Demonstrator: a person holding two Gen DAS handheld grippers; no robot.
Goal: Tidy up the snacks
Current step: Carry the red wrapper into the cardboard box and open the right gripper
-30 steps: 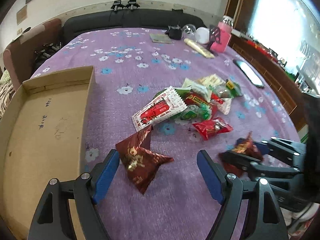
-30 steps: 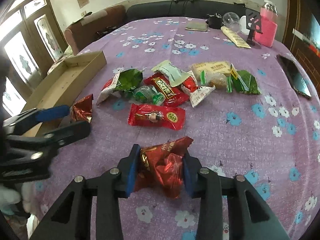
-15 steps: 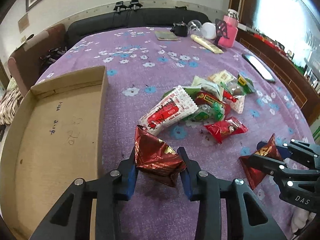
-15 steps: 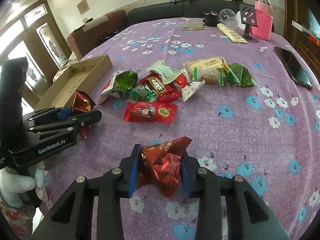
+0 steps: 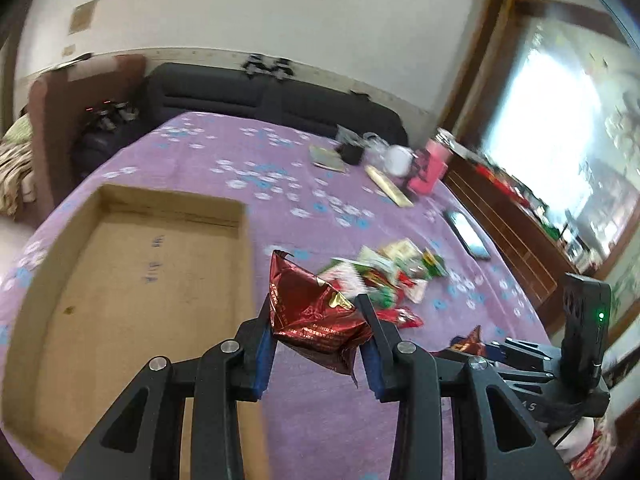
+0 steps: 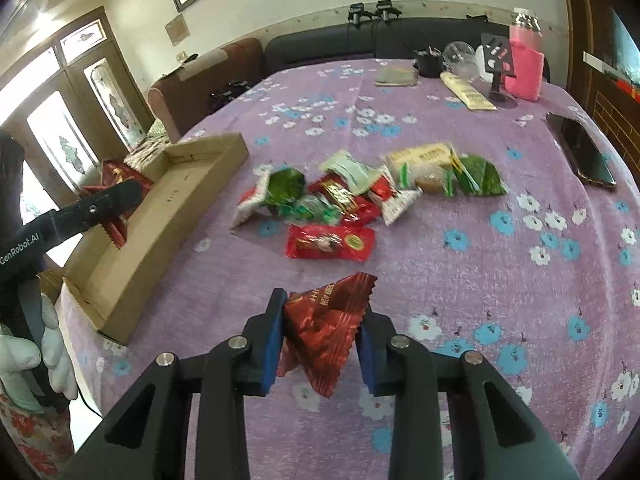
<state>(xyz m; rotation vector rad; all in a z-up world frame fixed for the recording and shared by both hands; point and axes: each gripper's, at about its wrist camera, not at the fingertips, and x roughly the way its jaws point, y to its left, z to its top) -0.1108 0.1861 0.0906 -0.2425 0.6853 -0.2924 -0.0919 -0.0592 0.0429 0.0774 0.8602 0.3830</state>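
Carrying a red packet [image 5: 316, 320] clamped in its closed jaws, left gripper [image 5: 316, 334] hangs beside the cardboard tray [image 5: 132, 280], which lies to its left; right gripper [image 6: 320, 336], farther off, pinches a second red packet [image 6: 324, 328]; tray's near corner cut off

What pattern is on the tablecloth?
Purple tablecloth with small blue and white flowers; clearest in the right wrist view.

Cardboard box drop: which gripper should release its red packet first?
Left. The left gripper, shut on its dark red packet, is right beside the cardboard box. The right gripper holds its red packet over the cloth, farther from the box.
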